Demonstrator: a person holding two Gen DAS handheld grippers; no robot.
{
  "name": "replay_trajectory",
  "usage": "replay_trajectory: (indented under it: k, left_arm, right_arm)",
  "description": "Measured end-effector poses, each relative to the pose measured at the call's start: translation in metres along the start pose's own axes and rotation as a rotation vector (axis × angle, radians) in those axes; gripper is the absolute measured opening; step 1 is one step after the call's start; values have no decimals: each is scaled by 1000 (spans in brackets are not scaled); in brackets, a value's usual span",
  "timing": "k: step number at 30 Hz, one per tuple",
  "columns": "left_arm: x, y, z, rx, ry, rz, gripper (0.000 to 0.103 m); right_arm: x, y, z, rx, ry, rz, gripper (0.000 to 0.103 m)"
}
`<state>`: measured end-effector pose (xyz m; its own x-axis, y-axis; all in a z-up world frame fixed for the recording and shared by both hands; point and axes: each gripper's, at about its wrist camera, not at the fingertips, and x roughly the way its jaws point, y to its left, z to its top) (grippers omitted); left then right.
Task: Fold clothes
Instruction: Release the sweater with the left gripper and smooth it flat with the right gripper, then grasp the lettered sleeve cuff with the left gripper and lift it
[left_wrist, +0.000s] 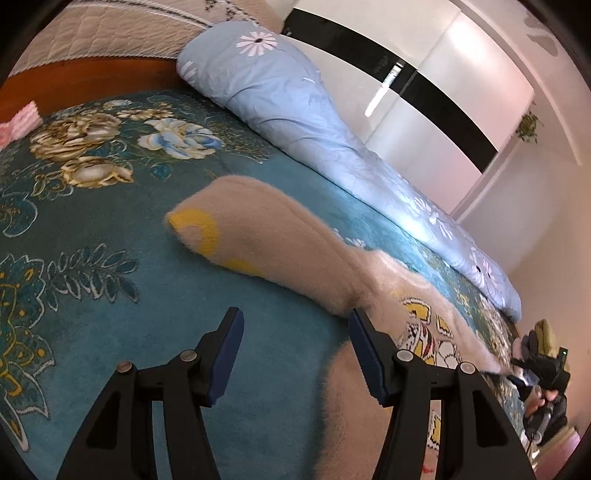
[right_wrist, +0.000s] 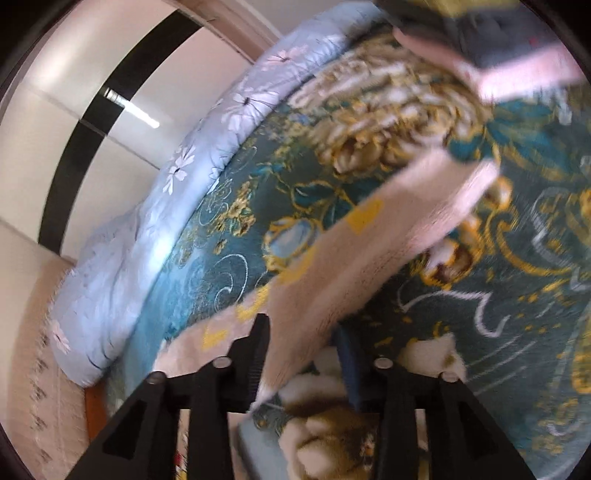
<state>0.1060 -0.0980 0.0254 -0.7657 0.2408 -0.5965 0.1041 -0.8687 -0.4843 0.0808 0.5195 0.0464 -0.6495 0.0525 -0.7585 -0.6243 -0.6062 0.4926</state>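
A fuzzy beige garment (left_wrist: 280, 236) with yellow markings lies on the teal flowered blanket (left_wrist: 110, 229), one sleeve stretched toward the upper left. My left gripper (left_wrist: 295, 332) hovers open just above the blanket, its right finger (left_wrist: 365, 354) against the garment's edge and nothing between the pads. In the left wrist view my right gripper (left_wrist: 517, 373) is at the far right, in a gloved hand (left_wrist: 543, 362), at the garment's far end. In the blurred right wrist view my right gripper (right_wrist: 303, 347) is shut on the beige garment (right_wrist: 369, 240), which rises taut from the bed.
A rolled light-blue flowered duvet (left_wrist: 295, 99) runs along the bed's far side next to a white wardrobe (left_wrist: 461, 74) with a black stripe. A wooden headboard (left_wrist: 74, 77) and a pink cloth (left_wrist: 22, 122) are at the left. A blurred gloved hand (right_wrist: 491, 33) shows in the right wrist view.
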Motion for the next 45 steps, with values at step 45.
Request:
replay_trajectory:
  k: [45]
  left_arm:
    - [58, -2, 86, 147, 155, 512, 69]
  right_arm:
    - [-19, 134, -201, -596, 7, 27, 55]
